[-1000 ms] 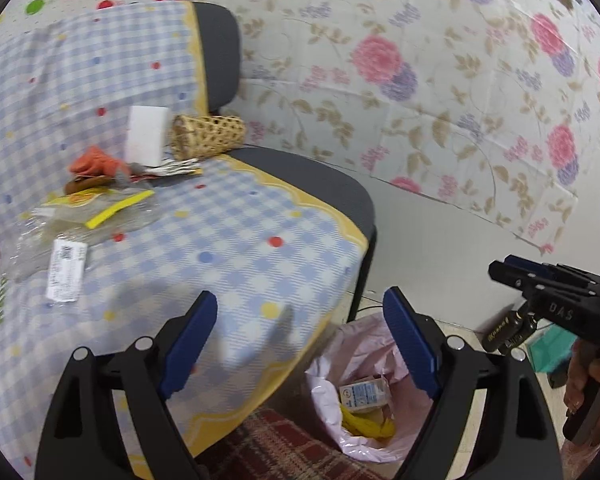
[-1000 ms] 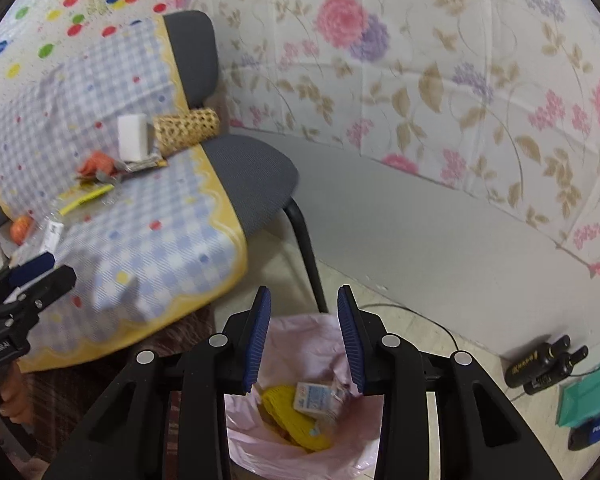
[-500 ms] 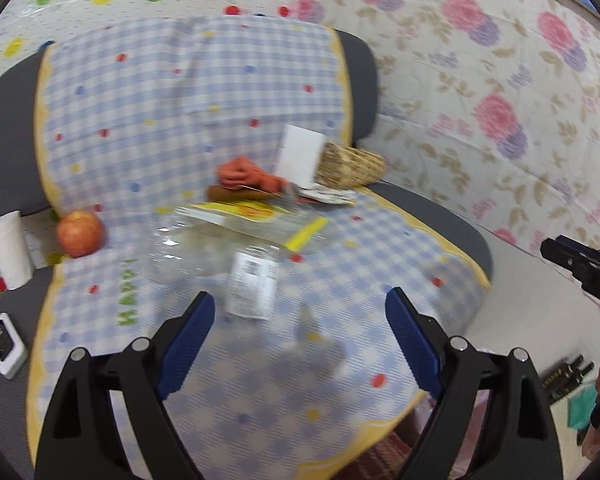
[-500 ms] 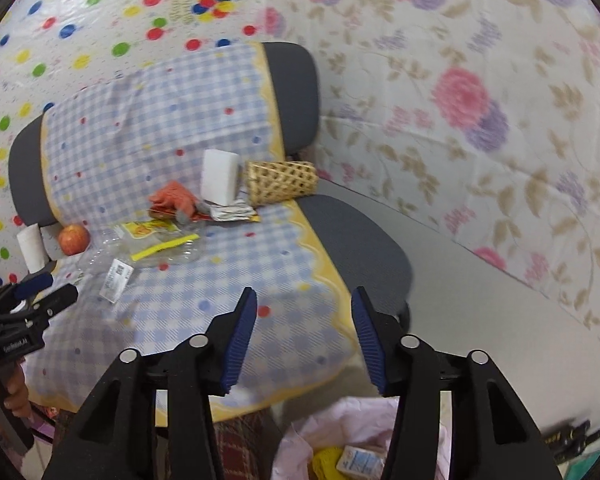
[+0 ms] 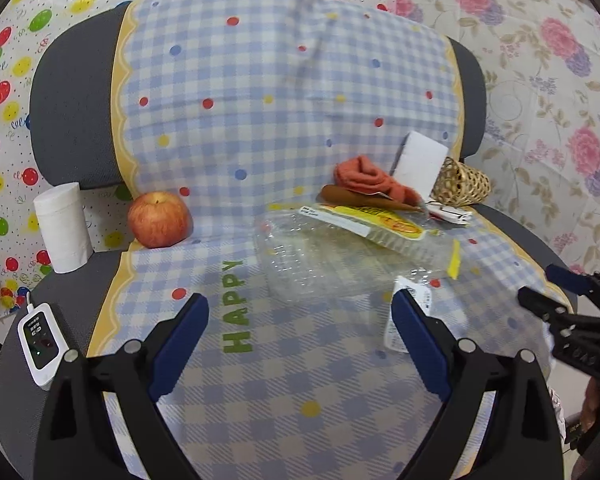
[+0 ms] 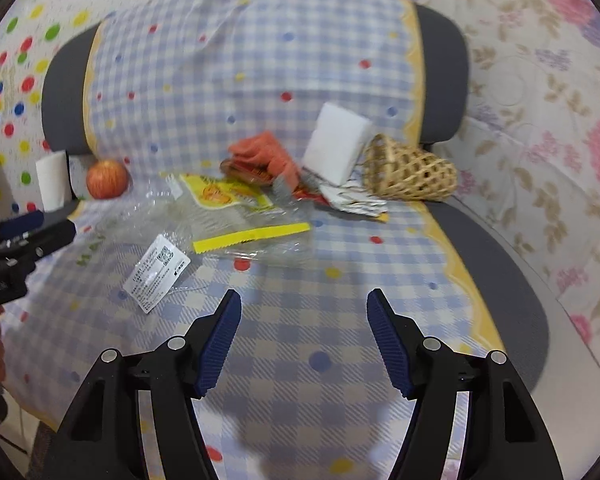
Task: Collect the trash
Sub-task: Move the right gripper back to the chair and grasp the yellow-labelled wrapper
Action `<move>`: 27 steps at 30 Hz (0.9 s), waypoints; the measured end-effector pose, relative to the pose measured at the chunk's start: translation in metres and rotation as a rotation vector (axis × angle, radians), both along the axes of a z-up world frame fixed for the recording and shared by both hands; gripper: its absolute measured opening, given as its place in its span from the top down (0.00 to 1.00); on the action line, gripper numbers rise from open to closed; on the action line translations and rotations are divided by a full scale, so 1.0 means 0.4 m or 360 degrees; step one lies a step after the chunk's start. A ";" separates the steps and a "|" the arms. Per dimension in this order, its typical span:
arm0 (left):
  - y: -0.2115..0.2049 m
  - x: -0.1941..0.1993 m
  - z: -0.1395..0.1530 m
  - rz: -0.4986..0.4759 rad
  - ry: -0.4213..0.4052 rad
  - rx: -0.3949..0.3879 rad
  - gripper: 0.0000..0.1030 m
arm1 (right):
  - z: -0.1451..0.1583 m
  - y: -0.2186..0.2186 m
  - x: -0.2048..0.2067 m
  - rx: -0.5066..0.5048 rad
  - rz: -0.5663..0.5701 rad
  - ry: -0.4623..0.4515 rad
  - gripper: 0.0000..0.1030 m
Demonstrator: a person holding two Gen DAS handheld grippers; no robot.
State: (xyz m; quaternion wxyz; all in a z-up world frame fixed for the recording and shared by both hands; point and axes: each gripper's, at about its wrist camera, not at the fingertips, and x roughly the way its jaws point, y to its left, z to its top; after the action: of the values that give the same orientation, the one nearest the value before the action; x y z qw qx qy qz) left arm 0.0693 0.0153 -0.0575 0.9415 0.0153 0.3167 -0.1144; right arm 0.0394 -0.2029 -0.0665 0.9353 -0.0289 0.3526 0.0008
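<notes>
Crinkly clear plastic, a flattened wrapper with a white label and a yellow strip, lies mid-seat on the checked cloth, just ahead of both tools. The left gripper hovers spread wide and empty, its jaws framing the wrapper's near edge; the right gripper is likewise parted and empty, a little to the wrapper's right.

To take it well, I'd judge one tool should come in low and pinch a raised fold near the label, not the flat film (thin plastic tends to slide off pads and drag the cloth with it). Closing on the stiffer yellow-printed packet that overlaps it may lift both at once.

Behind the wrapper, the orange cloth, white block, foil scraps and basket crowd the backrest, so the reach should stop short of them. The apple and paper roll sit to the left, well apart. The seat's front and right side are open for withdrawing; the two tools are near each other, so only one should move in.
</notes>
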 end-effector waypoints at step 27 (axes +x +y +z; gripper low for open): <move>0.060 0.098 -0.016 0.0089 0.0075 0.0003 0.13 | 0.085 0.151 0.179 -0.0072 0.0389 -0.0100 0.97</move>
State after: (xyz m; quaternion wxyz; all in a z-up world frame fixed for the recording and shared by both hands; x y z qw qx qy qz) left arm 0.1085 0.0392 -0.0638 0.9366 0.0045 0.3391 -0.0880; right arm 0.1109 -0.1424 -0.0327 0.9380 -0.0927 0.3169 0.1060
